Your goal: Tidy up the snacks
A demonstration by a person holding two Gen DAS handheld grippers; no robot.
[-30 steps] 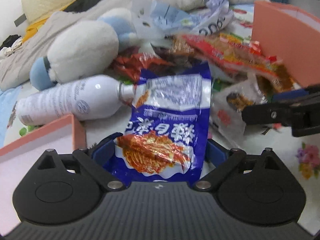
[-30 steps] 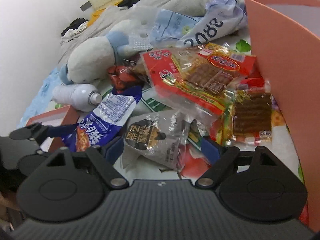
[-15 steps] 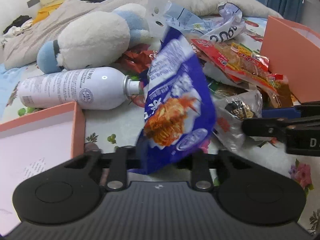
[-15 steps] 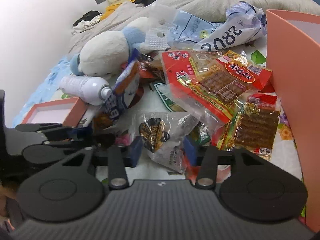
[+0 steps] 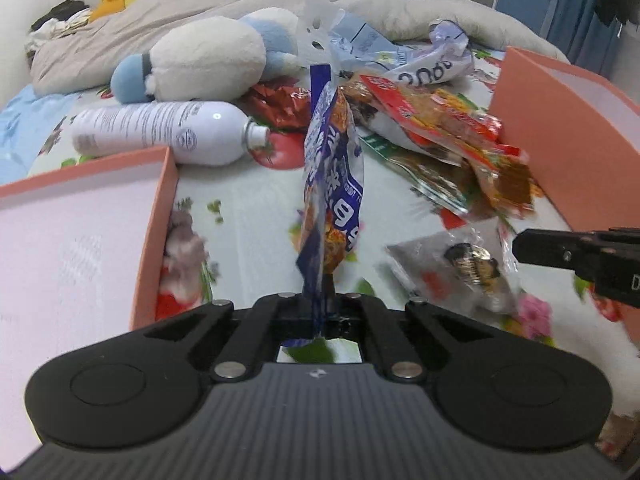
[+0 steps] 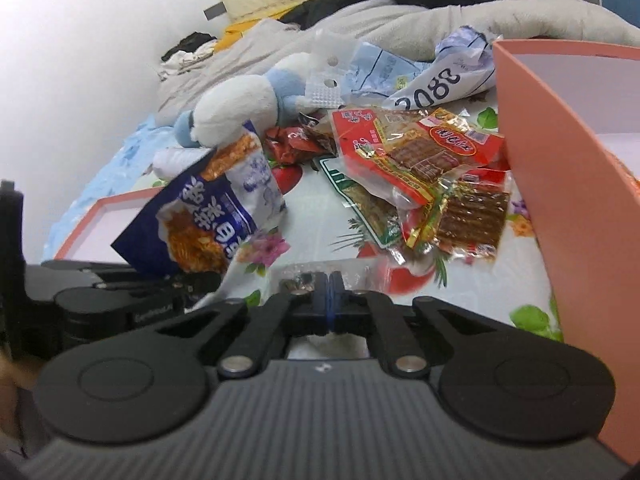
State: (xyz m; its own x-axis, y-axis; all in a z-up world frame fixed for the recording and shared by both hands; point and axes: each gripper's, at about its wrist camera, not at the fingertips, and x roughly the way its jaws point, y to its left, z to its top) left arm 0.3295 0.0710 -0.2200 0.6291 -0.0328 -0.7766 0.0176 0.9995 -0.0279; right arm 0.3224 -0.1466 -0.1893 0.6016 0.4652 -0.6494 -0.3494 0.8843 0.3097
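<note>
Currently, both grippers are clamped on snack packets. At the bottom centre of the left wrist view, the left gripper (image 5: 320,308) has its jaws together on the lower edge of the blue packet (image 5: 332,184), which stands edge-on up the middle of the frame, clear of the floral sheet (image 5: 248,216). In the right wrist view the right gripper (image 6: 330,292) is pressed together on the thin edge of the clear packet (image 5: 460,268); only a crumpled strip of it shows at the pads there, while the left wrist view shows its body at lower right.

Just beside the left gripper, at the left edge of the frame, lies the shallow pink tray (image 5: 156,216). Farther back are the white bottle (image 5: 160,132), the soft toy (image 5: 200,60) and the loose pile of red packets (image 5: 432,116). The tall pink box (image 6: 552,168) fills the right side of the right wrist view.

Procedure, as judged from this layout:
- Maintain grip pressure; each packet is held by a thin seam and may slip.
- Lift each packet clear of the sheet before moving sideways.
- Carry the blue packet over the tray wall, not into it.
- Keep the two grippers apart to prevent the packets from tangling.
- Release only when the packet rests inside a container.
</note>
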